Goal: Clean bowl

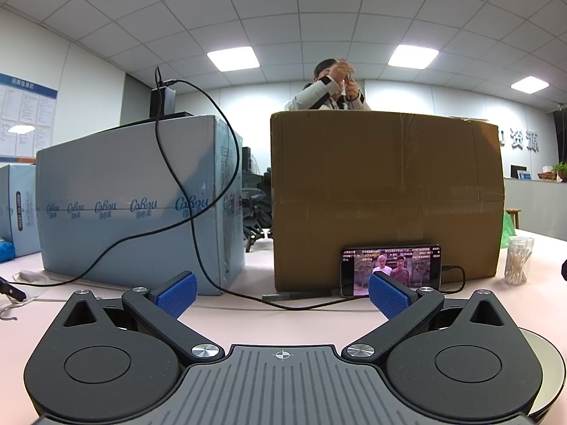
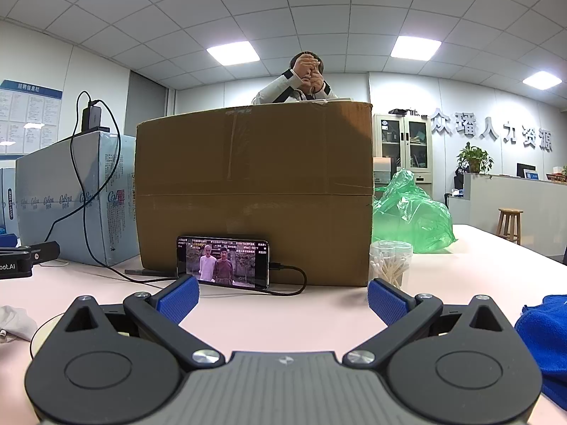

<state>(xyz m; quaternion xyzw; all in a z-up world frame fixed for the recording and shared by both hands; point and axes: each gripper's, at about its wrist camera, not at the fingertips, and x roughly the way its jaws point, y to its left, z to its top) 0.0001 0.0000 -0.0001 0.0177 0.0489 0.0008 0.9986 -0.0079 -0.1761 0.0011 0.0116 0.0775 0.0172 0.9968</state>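
Observation:
The bowl (image 1: 547,357) shows only as a pale grey round rim at the lower right of the left wrist view, mostly hidden under my left gripper's body. In the right wrist view a thin curved edge of the bowl (image 2: 37,333) peeks out at the lower left. My left gripper (image 1: 282,295) is open above the pink table (image 1: 283,322), nothing between its blue pads (image 1: 177,294). My right gripper (image 2: 283,299) is open too, with bare table between its fingers. A blue cloth (image 2: 545,340) lies just right of the right gripper.
A brown cardboard box (image 2: 255,191) stands ahead, a phone (image 2: 223,262) playing video leaning on it with a cable. A pale blue carton (image 1: 141,205) is to the left, a cotton-swab jar (image 2: 389,262) and green bag (image 2: 411,212) to the right. A person sits behind the box.

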